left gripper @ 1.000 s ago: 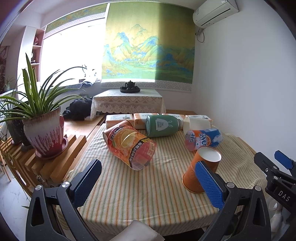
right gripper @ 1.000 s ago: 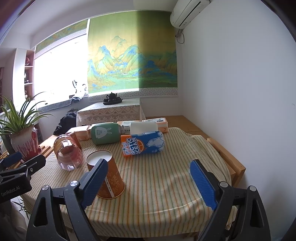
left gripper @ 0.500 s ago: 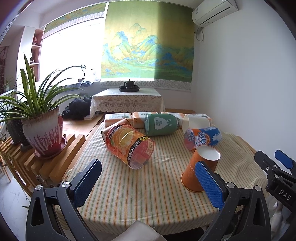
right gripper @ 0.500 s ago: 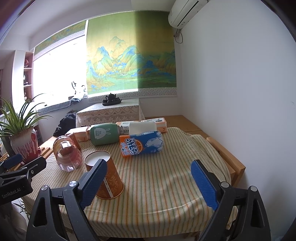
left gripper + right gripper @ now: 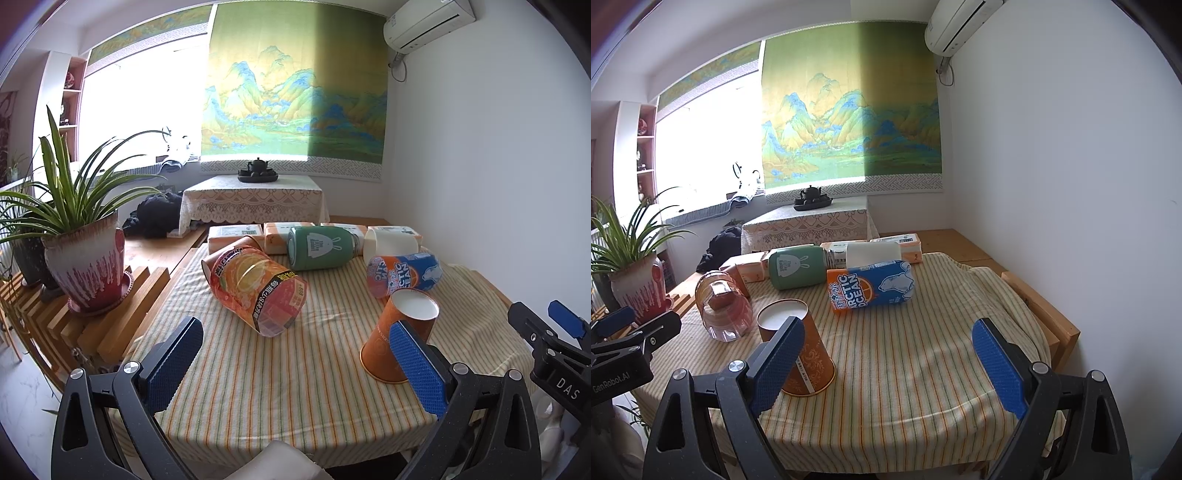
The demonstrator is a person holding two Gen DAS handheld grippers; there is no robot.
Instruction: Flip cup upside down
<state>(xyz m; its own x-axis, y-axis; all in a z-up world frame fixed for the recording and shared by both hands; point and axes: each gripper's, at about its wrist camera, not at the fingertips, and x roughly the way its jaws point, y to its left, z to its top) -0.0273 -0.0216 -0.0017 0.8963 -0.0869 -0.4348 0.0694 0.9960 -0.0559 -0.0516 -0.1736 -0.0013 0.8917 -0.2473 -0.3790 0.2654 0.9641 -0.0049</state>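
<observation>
An orange paper cup (image 5: 399,332) stands upside down on the striped tablecloth, white base up; it also shows in the right wrist view (image 5: 803,350). My left gripper (image 5: 295,365) is open and empty near the table's front edge, its right finger in front of the cup. My right gripper (image 5: 888,365) is open and empty, its left finger in front of the cup. Neither touches the cup.
On the table lie a clear orange-labelled jar (image 5: 258,288), a green bottle (image 5: 321,247), an Arctic Ocean can (image 5: 404,273), a white cup (image 5: 389,243) and tissue packs (image 5: 236,234) at the back. A potted plant (image 5: 85,258) stands on a wooden rack to the left. A wall is on the right.
Both grippers have drifted back and up slightly; the table items sit a little lower in view. The cup has not moved. Both grippers stay open.
</observation>
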